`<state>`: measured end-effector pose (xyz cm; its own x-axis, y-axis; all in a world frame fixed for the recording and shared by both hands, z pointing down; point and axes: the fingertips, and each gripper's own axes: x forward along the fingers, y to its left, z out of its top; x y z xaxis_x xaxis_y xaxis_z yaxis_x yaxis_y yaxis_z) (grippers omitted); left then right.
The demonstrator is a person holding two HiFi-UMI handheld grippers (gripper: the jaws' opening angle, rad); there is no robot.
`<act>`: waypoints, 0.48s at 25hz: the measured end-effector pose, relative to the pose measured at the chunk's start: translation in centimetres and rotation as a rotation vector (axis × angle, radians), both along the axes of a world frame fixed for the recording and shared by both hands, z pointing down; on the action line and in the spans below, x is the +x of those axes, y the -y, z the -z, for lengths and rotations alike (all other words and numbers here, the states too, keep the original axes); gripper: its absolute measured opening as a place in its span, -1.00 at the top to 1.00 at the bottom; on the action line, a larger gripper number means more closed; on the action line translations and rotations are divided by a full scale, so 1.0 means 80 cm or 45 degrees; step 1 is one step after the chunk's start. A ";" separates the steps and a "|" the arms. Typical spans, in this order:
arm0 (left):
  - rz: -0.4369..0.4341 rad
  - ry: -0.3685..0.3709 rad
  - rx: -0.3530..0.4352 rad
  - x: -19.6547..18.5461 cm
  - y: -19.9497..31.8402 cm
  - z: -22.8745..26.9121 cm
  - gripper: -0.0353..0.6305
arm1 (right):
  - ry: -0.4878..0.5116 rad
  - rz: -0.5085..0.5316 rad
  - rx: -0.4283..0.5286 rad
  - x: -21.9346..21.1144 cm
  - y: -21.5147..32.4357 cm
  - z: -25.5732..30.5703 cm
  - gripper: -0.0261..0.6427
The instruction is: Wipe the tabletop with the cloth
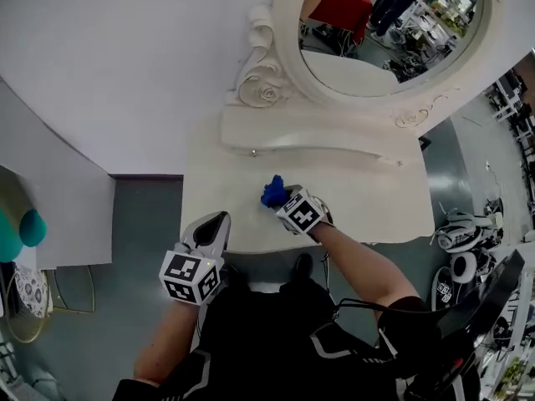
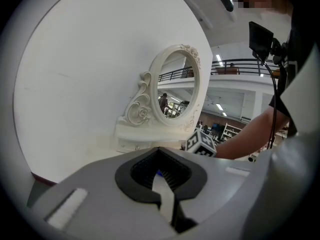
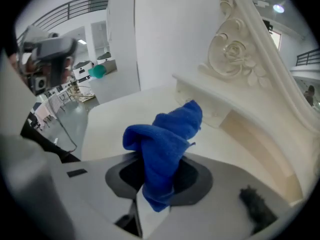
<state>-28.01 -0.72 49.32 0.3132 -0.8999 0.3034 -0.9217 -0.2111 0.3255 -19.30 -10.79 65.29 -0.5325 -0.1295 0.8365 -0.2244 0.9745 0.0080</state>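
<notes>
**Head view.** The right gripper (image 1: 287,199) is over the middle of the white tabletop (image 1: 368,199). The blue cloth (image 1: 272,191) is bunched at its far-left tip and points toward the mirror base (image 1: 318,136). The left gripper (image 1: 215,222) hangs at the table's near-left edge, apart from the cloth.

**Left gripper view.** The jaws are together with nothing held. The right gripper's marker cube (image 2: 201,144) shows beyond them, to the right.

**Right gripper view.** The jaws are clamped on the cloth, whose free wad juts forward and up along the jaw axis. Bare tabletop spreads left and far. Whether the wad touches the surface cannot be told. The wipe probably needs this tip lowered until the wad presses down.
</notes>
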 end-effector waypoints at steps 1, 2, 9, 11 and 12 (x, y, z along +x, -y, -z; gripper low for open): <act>0.005 0.016 -0.001 0.001 -0.002 0.001 0.87 | -0.010 -0.017 0.024 -0.005 0.024 -0.003 0.56; 0.011 0.031 -0.002 0.002 -0.002 0.001 0.87 | -0.022 -0.029 0.054 -0.009 0.048 -0.005 0.56; 0.099 0.057 -0.029 0.010 0.000 0.000 0.87 | -0.075 0.038 0.147 -0.031 0.131 -0.012 0.56; 0.115 0.050 -0.036 0.013 0.004 -0.002 0.87 | -0.077 0.074 0.127 -0.026 0.123 -0.016 0.56; 0.118 0.051 -0.039 0.015 0.006 -0.003 0.87 | -0.084 0.089 0.098 -0.021 0.113 -0.019 0.56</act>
